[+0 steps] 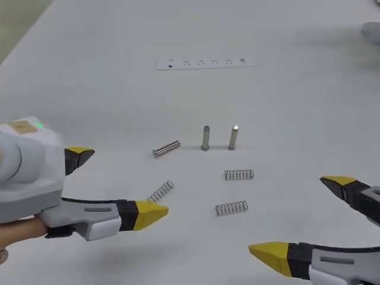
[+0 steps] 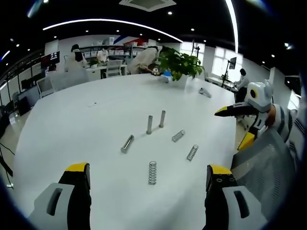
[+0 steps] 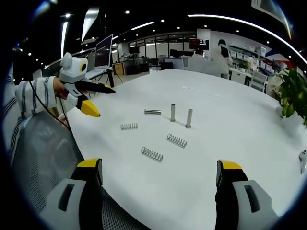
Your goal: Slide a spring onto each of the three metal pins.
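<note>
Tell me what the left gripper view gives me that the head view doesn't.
Left gripper view adds the room past the table: a potted plant and people at desks. Head view adds a white marked strip beyond the pins, seen plainly; a faint mark in the left gripper view may be it, I cannot tell. Both share two upright pins, one lying pin, three loose springs, and the left gripper and right gripper, jaws open.
</note>
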### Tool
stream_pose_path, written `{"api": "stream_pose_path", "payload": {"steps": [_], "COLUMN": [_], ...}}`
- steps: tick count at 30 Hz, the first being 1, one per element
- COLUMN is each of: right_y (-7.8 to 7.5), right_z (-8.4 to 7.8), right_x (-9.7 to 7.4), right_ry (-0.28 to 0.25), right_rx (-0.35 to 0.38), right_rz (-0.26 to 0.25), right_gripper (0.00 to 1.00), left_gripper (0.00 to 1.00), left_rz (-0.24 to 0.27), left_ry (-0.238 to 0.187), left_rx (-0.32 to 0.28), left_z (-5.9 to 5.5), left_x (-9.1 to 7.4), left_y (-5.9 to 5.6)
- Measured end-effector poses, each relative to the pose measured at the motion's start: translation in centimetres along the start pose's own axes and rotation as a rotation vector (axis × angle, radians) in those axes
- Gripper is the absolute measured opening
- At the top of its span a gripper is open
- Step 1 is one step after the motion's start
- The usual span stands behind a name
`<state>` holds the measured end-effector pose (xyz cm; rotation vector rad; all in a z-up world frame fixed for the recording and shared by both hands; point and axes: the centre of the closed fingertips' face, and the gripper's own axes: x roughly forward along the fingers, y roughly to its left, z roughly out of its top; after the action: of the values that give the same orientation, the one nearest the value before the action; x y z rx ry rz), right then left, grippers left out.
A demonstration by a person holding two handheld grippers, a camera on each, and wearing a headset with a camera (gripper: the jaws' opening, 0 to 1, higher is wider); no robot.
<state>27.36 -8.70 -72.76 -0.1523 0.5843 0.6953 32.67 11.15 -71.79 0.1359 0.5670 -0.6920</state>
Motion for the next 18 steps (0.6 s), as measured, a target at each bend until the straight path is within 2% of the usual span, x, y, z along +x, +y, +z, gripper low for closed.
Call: {"api": "stream_pose_path", "payload": {"steps": [6,10,13,18], "right_y": [-0.5,-0.6,-0.7,-0.7], "right_z": [0.2,0.4,0.5,0.5], "right_x": [-0.1,-0.3,-0.4,-0.4], "right_ry": [-0.004,-0.018,-0.019,-0.019], "right_rx": [0.007,0.016,0.015,0.021], "right_rz": [-0.022,-0.023,-0.028,-0.031], "right_gripper": [0.99,0.99,0.99,0.99], "left_gripper": [0.98,0.98,0.98,0.98], "left_rz": [-0.018,-0.038,-0.050,-0.053], "left_ry": [0.013,0.024,0.012,0.023], "left_rx": [0.054,0.052,0.033,0.030], "left_z": [0.8,0.7,0.9,0.6], "left_x": [0.9,1.9,2.4,3.0], "left_y": [0.5,0.8,1.0,1.7]}}
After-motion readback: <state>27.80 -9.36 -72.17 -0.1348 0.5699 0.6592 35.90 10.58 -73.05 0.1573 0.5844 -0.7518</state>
